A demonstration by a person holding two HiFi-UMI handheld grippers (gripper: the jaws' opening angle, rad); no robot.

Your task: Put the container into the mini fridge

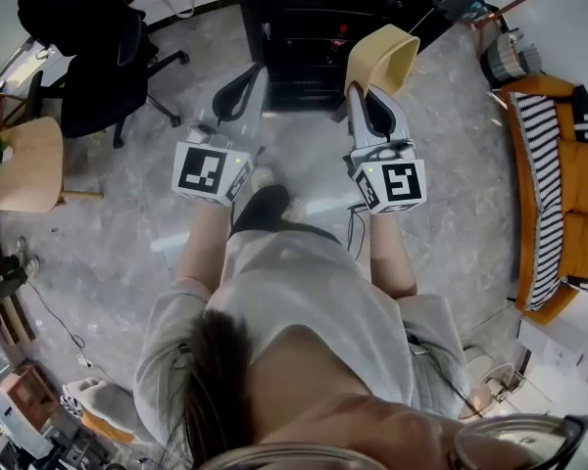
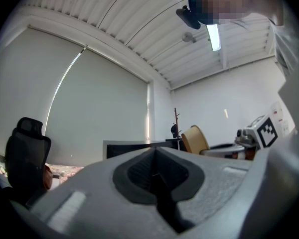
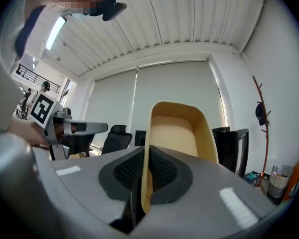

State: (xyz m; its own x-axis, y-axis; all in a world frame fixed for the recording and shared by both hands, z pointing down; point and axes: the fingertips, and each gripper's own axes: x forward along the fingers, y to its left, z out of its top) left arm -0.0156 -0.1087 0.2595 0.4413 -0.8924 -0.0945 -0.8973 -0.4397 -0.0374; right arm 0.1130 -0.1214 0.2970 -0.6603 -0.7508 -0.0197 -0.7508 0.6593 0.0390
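Observation:
The container (image 1: pixel 384 57) is a tan, open-topped tub. My right gripper (image 1: pixel 370 98) is shut on its rim and holds it up in front of the person. In the right gripper view the container (image 3: pixel 177 133) rises from between the dark pads, its wall pinched edge-on. My left gripper (image 1: pixel 247 88) is level with the right one and shut, its pads (image 2: pixel 157 176) meeting with nothing between them. The container (image 2: pixel 194 139) also shows far right in the left gripper view. A black cabinet-like unit (image 1: pixel 323 27), probably the mini fridge, stands just beyond both grippers.
A black office chair (image 1: pixel 103 57) stands at the far left, with a round wooden table (image 1: pixel 24 164) beside it. An orange sofa with a striped cushion (image 1: pixel 554 184) lines the right side. Cables trail on the grey floor (image 1: pixel 451 164).

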